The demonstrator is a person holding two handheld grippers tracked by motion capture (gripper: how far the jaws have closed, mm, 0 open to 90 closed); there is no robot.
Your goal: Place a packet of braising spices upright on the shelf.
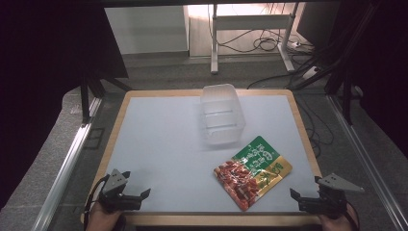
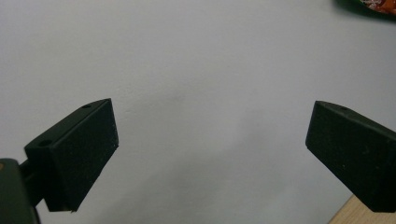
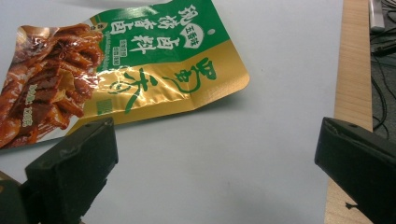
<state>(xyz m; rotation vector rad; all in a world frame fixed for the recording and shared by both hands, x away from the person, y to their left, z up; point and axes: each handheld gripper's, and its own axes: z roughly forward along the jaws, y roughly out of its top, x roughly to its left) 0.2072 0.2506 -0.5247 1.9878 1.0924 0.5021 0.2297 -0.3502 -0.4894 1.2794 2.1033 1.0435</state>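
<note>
A green, gold and red snack packet (image 1: 253, 171) lies flat on the pale mat (image 1: 163, 144), right of centre near the front edge. A clear plastic box (image 1: 221, 115) stands empty behind it, toward the far side. My left gripper (image 1: 137, 184) sits at the front left corner, open and holding nothing. In the left gripper view the left gripper (image 2: 212, 126) spreads wide over bare mat, with a corner of the packet (image 2: 369, 4) at the top right. My right gripper (image 1: 304, 186) is open at the front right. In the right gripper view the right gripper (image 3: 217, 140) frames bare mat just short of the packet (image 3: 126, 70).
The mat lies on a wooden table whose rim (image 1: 303, 130) borders it on the right; the rim (image 3: 352, 70) also runs along the right gripper view. Metal rails (image 1: 67, 163) flank the table. Cables (image 1: 269, 43) lie on the floor beyond.
</note>
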